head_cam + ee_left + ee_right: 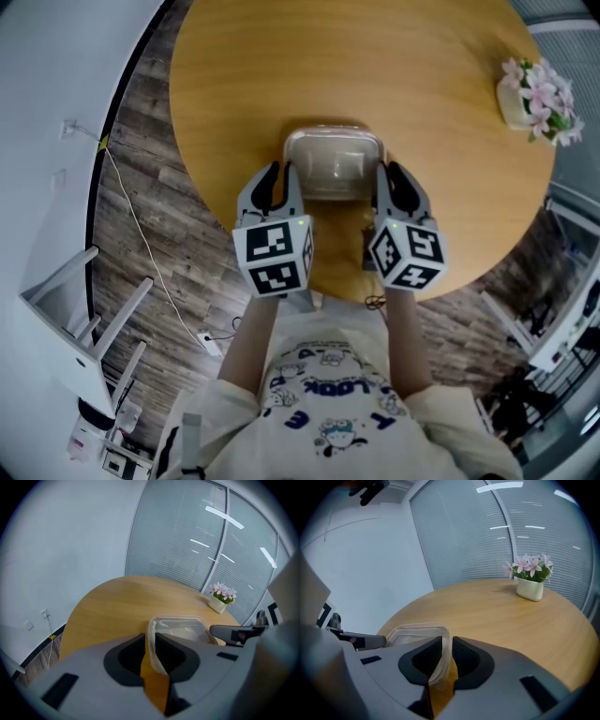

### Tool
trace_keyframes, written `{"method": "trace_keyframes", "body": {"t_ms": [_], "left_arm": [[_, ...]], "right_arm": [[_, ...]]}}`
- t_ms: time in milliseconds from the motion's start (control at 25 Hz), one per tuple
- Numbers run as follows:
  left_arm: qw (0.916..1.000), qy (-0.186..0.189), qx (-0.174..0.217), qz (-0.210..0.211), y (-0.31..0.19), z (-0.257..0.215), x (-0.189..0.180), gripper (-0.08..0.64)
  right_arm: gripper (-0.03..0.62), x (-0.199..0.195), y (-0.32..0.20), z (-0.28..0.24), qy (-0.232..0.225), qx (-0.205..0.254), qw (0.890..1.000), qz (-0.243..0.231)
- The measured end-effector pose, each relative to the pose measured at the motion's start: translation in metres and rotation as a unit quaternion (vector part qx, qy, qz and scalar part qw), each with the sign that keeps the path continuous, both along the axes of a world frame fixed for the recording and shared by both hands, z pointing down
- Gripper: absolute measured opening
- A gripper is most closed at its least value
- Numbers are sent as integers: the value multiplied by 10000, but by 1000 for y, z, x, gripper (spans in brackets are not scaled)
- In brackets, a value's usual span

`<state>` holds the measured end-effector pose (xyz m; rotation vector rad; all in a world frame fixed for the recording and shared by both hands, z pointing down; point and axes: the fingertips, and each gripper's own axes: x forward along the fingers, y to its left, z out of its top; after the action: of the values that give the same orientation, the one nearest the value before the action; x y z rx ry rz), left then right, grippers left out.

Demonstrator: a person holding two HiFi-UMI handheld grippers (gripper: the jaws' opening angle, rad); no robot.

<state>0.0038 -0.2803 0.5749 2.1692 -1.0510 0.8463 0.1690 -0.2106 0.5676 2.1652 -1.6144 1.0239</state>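
Note:
A clear plastic container [333, 161] with rounded corners sits near the front edge of the round wooden table [375, 56]. My left gripper [277, 180] is shut on the container's left rim, and the rim [151, 637] runs between its jaws [150, 644]. My right gripper [390, 182] is shut on the right rim, and that wall [440, 660] is pinched between its jaws [446, 652]. In the left gripper view the container [180, 630] looks empty. Whether it rests on the table or hangs just above it, I cannot tell.
A small white pot of pink flowers [538, 97] stands at the table's far right edge. On the wood floor to the left are a white chair [89, 319] and a cable [150, 262]. A glass wall with blinds [487, 536] lies beyond the table.

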Motion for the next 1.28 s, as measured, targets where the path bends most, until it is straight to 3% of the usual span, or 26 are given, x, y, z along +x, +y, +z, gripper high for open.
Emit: {"method": "trace_keyframes", "body": {"t_ms": [560, 1280], "left_arm": [[9997, 133, 119, -168, -4, -1, 3, 31], [9992, 82, 337, -178, -6, -13, 1, 22]], "right_arm": [[52, 2, -3, 4, -510, 230, 9984, 51], [20, -3, -3, -10, -278, 364, 9989, 16]]}}
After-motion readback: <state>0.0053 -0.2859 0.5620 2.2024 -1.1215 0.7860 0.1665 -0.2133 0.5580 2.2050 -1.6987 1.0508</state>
